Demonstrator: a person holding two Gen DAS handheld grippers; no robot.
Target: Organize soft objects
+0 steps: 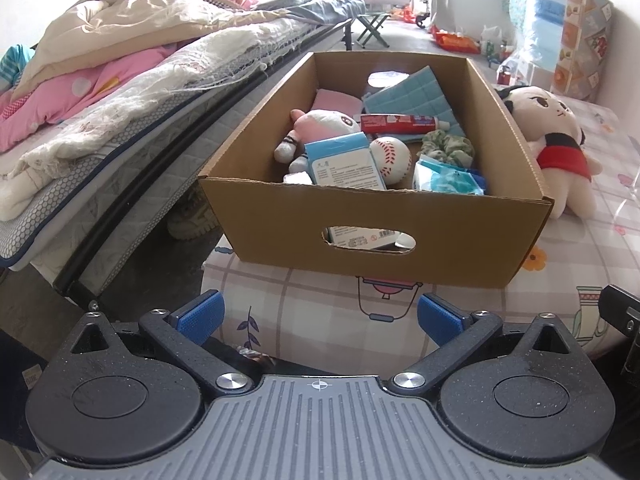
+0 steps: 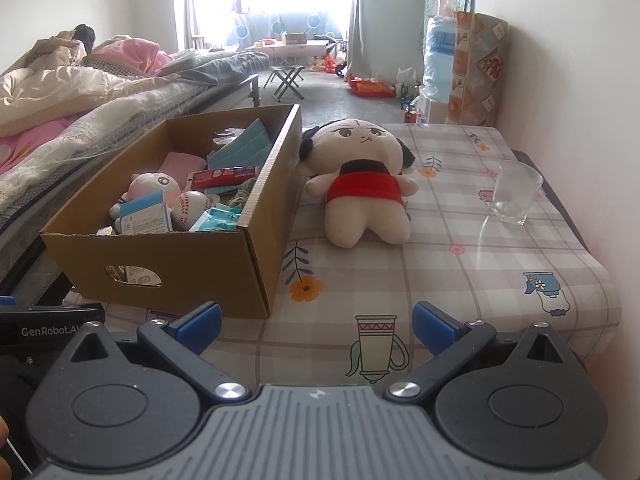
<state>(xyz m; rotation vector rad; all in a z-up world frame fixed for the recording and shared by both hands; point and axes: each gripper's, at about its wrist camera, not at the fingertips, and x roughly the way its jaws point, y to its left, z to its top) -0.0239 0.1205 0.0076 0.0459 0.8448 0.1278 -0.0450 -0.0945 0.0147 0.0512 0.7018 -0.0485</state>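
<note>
A cardboard box (image 1: 372,220) (image 2: 168,256) stands on a table covered with a checked cloth (image 2: 460,272). Inside lie a pink plush (image 1: 320,124) (image 2: 154,186), a baseball (image 1: 391,158) (image 2: 190,208), a toothpaste tube (image 1: 404,123), a teal quilted pad (image 1: 408,92), a green scrunchie (image 1: 446,145) and packets. A cream plush doll in a red top (image 2: 362,176) (image 1: 554,140) lies on the cloth right of the box. My left gripper (image 1: 318,316) is open and empty before the box. My right gripper (image 2: 316,322) is open and empty, short of the doll.
A clear glass (image 2: 516,192) stands on the cloth at the right, near the wall. A bed with piled bedding (image 1: 120,80) runs along the left. A shoe (image 1: 188,220) lies on the floor between bed and table. Folding stools and clutter stand far back.
</note>
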